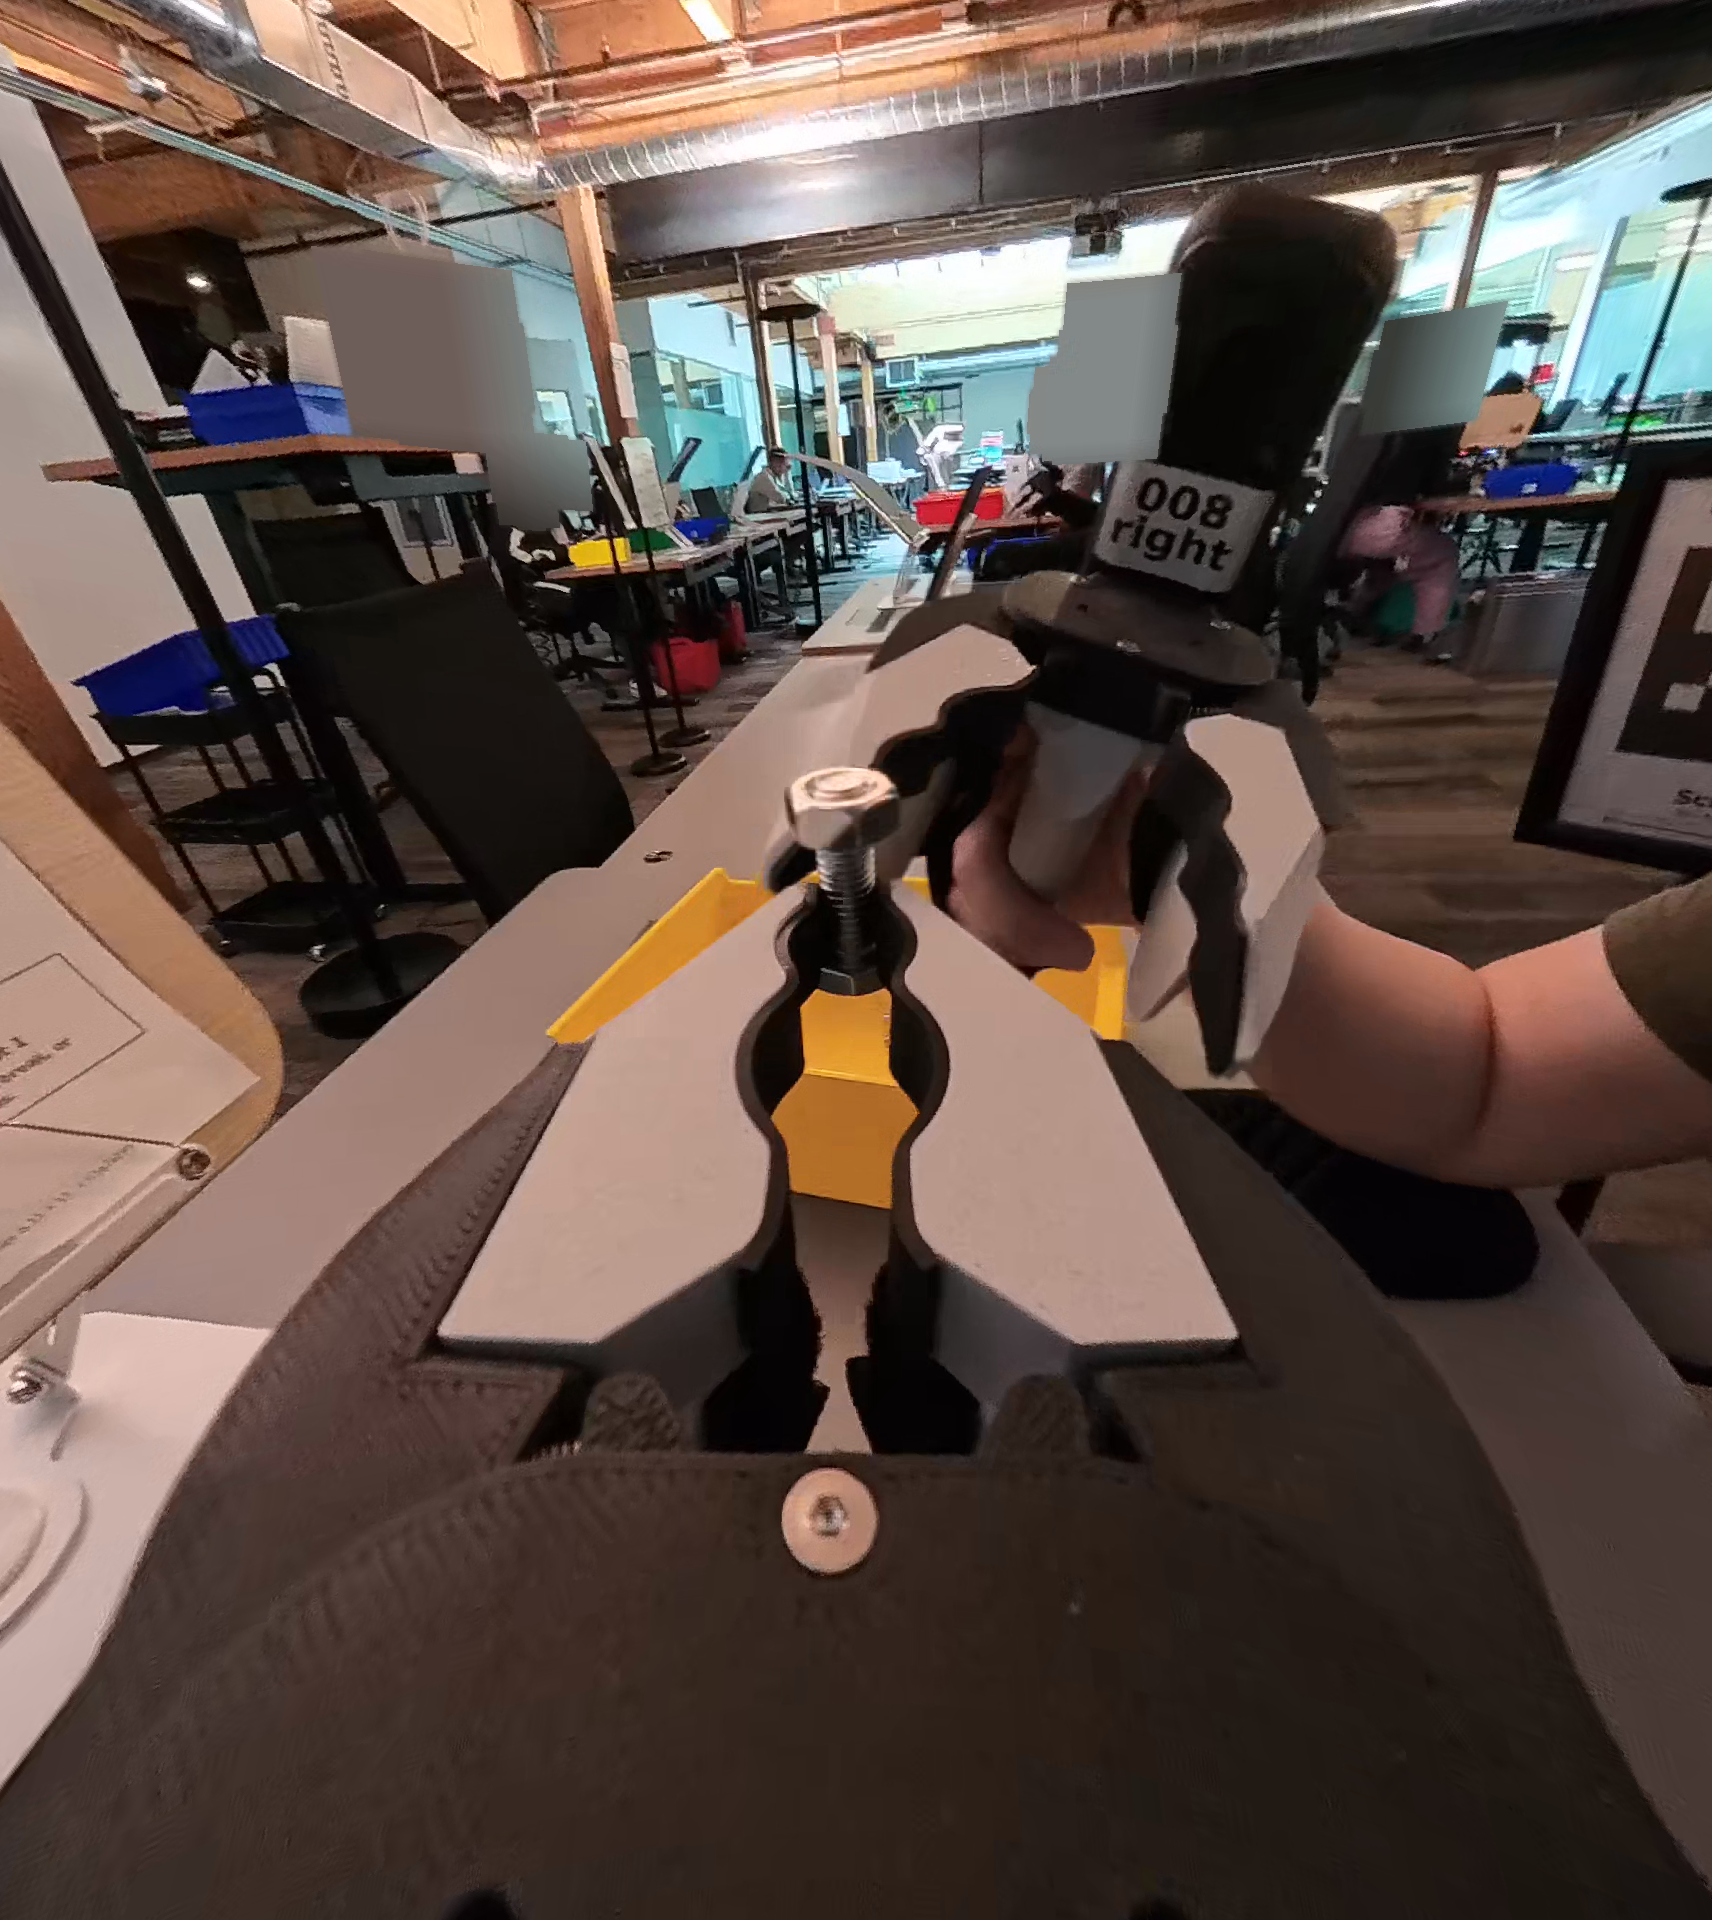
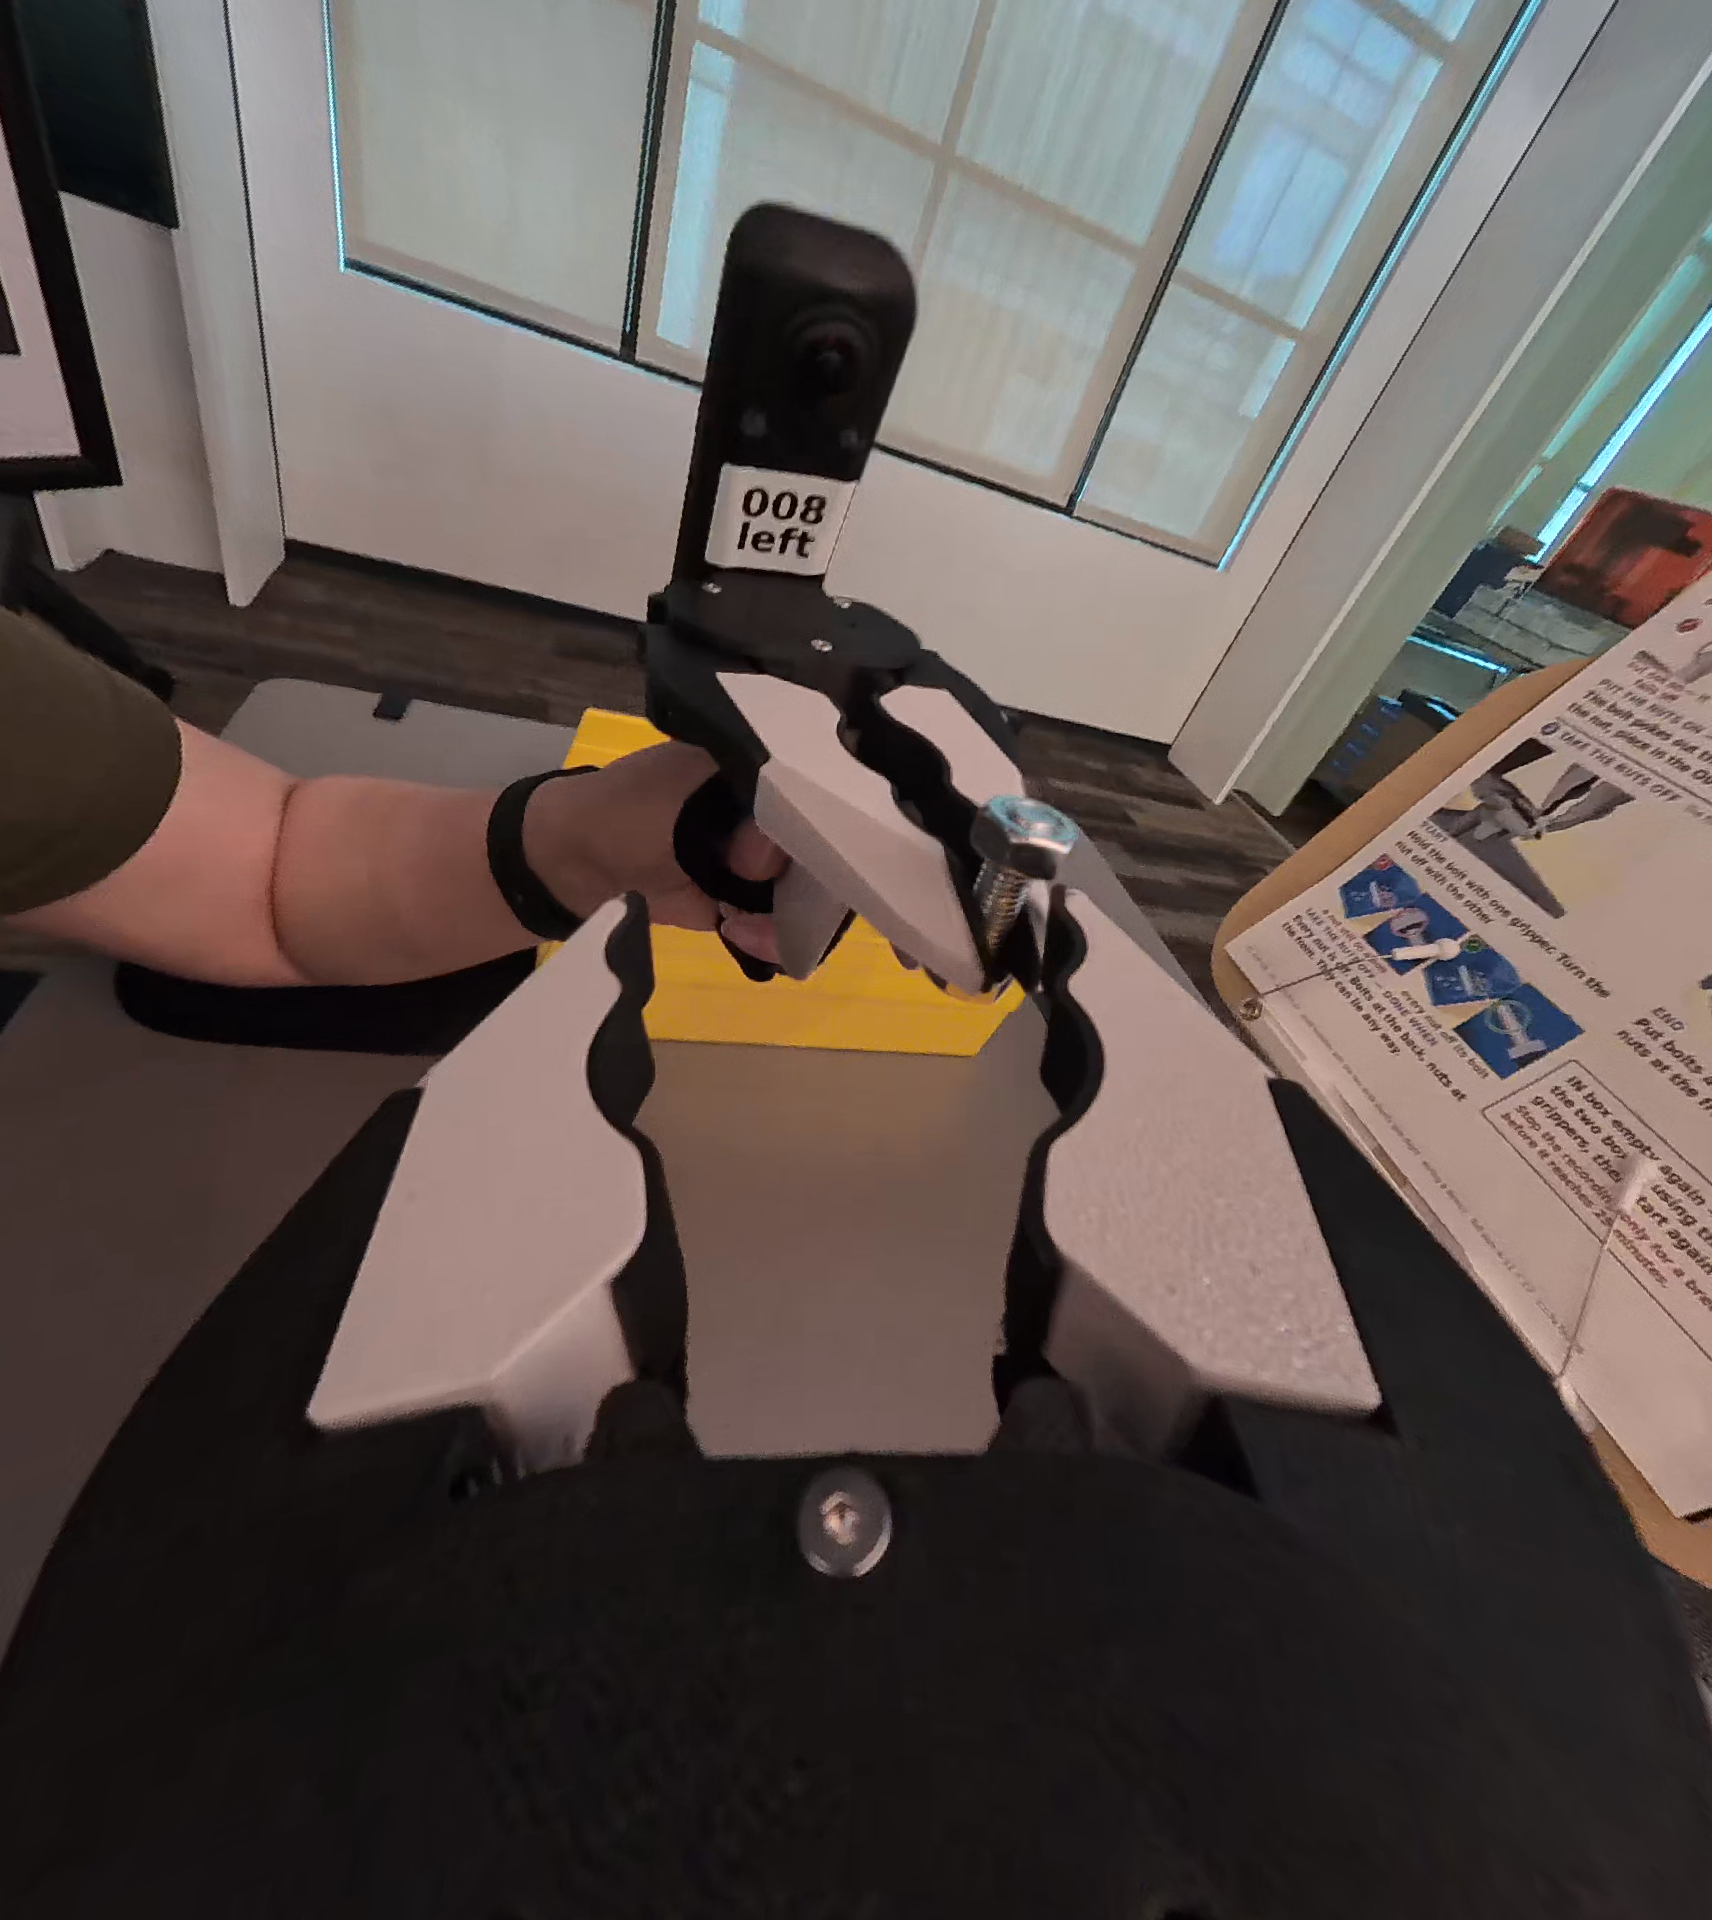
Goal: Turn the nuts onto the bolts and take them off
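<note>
— Looking along the left gripper (image 1: 844,935), where does the bolt sit?

— Upright, clamped near the fingertips. The bolt (image 1: 839,883) stands with its threaded shaft rising out of the closed fingers, and the nut (image 1: 839,808) is at the very top of the thread. Something hexagonal, probably the bolt's head, shows down in the gap between the fingers.

— And the right gripper?

— The right gripper (image 1: 987,862) is spread wide. One of its fingertips lies against the nut's far side; the other finger hangs well apart, toward the person's forearm (image 1: 1403,1049). So it grips nothing.

— Does the right wrist view agree?

— Yes. Its own fingers (image 2: 509,1174) are parted, with bare grey table (image 2: 831,1226) between them. The bolt (image 2: 1006,904) and nut (image 2: 1023,829) stand just by the right-hand fingertip, pinched in the left gripper (image 2: 987,966), which comes in from the far side.

— What does one view give that the other lacks?

— The right wrist view shows the person's hand (image 2: 665,842) on the left gripper's handle, a black wristband, and an instruction sheet (image 2: 1558,1018) on a wooden board. The left wrist view shows the yellow bin (image 1: 686,945) open from above, directly below the bolt; whether anything lies in it I cannot tell. It also shows a framed marker sign (image 1: 1704,665) on the right.

— Counts?

— One bolt, one nut, one yellow bin, two grippers.
</note>
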{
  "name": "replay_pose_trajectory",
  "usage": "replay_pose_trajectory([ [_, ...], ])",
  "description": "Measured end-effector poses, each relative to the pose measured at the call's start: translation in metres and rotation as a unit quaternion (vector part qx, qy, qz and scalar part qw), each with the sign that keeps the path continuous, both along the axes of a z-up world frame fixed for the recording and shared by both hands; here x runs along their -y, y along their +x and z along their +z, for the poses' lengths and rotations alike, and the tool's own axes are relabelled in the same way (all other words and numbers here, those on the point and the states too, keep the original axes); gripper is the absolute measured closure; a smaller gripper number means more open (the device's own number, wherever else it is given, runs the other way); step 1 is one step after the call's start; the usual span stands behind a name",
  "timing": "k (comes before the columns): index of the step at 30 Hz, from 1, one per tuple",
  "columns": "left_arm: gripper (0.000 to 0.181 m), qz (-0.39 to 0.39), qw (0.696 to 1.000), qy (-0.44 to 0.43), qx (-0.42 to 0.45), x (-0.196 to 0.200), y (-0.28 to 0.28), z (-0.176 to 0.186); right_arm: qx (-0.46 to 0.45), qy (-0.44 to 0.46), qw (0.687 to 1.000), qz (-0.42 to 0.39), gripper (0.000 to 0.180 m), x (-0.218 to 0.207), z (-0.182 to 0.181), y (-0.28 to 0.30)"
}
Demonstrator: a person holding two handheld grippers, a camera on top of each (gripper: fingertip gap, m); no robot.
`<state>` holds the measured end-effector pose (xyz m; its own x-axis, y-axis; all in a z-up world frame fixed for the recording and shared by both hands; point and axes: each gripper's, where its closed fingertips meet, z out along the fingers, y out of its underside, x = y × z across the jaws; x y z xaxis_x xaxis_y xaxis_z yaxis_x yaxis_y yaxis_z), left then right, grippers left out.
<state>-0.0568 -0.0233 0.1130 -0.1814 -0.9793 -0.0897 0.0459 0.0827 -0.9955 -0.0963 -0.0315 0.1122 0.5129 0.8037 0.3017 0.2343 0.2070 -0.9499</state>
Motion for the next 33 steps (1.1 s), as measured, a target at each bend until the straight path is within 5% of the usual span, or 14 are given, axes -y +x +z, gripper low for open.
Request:
replay_pose_trajectory([
  [18,0.173,-0.017,1.000,0.004,-0.011,0.006,0.003,-0.005,-0.038,0.006,0.999,-0.005,0.105,-0.002,0.012,0.007],
  [25,0.173,-0.009,0.999,0.042,-0.028,0.013,0.009,-0.013,0.026,0.007,1.000,-0.002,0.098,-0.002,-0.009,-0.009],
  [33,0.173,-0.009,1.000,-0.001,-0.004,0.002,0.001,-0.002,-0.030,0.015,0.999,-0.012,0.115,0.000,0.014,0.013],
])
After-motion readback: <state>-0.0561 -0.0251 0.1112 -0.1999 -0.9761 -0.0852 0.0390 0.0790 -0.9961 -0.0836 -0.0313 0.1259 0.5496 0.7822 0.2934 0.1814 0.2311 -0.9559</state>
